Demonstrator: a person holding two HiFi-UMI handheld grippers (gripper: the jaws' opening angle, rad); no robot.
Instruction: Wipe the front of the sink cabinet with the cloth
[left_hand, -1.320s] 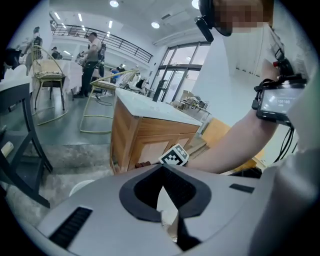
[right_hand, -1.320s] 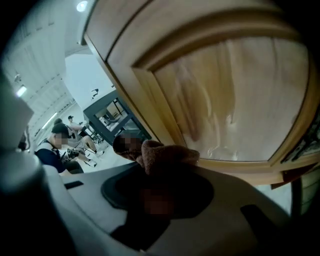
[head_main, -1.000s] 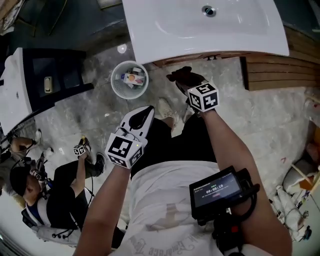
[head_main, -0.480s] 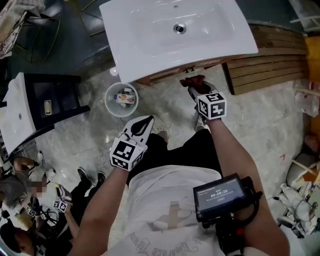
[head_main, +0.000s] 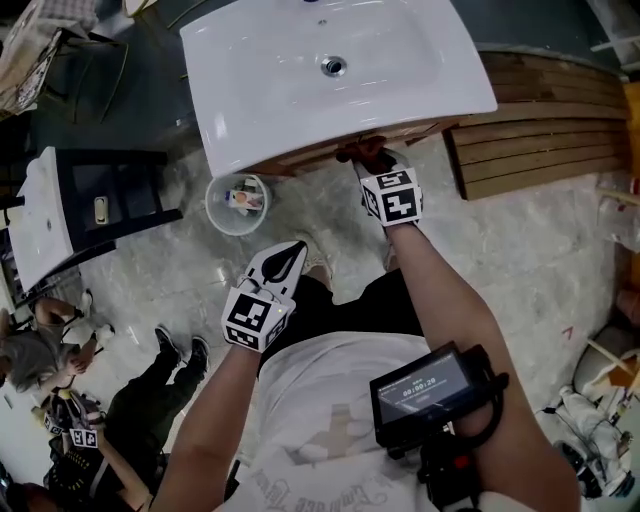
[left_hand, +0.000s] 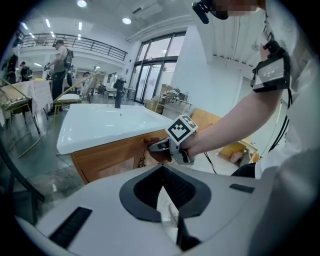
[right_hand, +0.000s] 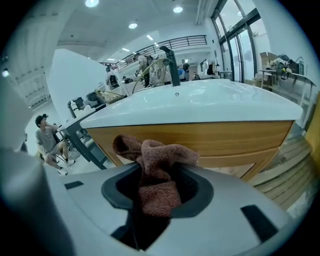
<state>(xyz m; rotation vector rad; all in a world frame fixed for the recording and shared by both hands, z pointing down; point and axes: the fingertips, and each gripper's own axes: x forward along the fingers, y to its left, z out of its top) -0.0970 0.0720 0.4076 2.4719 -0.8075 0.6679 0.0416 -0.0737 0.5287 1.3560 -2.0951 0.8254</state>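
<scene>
Sink basin overhangs, hiding most of the cabinet front

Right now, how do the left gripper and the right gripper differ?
The right gripper has its jaws shut on the cloth; the left gripper has its jaws shut on nothing. The right gripper is at the cabinet front, under the sink; the left gripper is farther back, apart from it. Both carry a marker cube.

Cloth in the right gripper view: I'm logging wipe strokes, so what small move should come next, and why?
Probably press the cloth forward and sweep sideways: the right gripper has its tongs clamped on it, right at the wooden cabinet front, under the sink rim.
</scene>
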